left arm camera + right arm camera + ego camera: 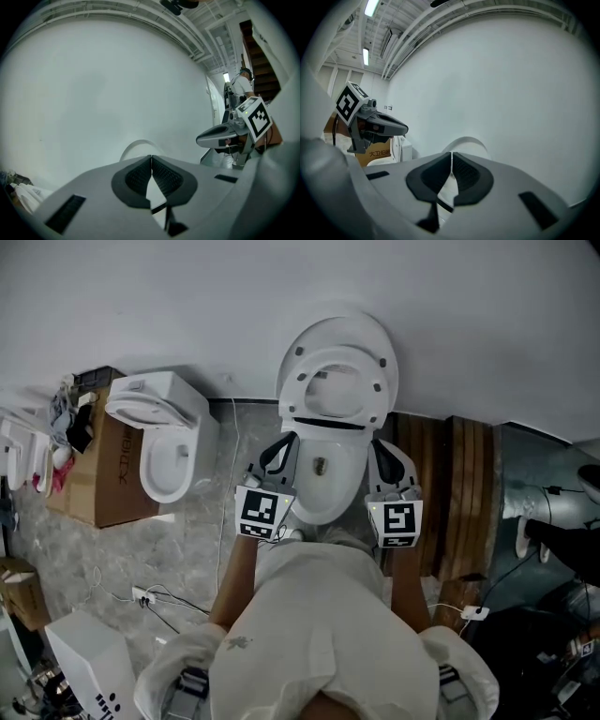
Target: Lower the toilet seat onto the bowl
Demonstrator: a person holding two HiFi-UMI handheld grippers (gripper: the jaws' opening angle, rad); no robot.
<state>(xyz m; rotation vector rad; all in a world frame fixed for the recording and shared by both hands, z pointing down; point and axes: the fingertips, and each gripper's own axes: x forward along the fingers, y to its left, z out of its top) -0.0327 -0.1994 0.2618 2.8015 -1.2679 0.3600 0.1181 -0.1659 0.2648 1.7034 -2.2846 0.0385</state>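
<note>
Seat point(302, 395) stood upright behind the bowl point(328, 512), not yet lowered. Left gripper point(284, 442) and right gripper point(379, 444) flanked the bowl, jaws closed and empty, probably to push it down.

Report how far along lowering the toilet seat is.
Done: nothing yet. The seat stands upright against the lid, clear of the bowl. In hand: the left gripper and right gripper flank the bowl, jaws shut and empty. Left: reach the seat and swing it down onto the bowl.
</note>
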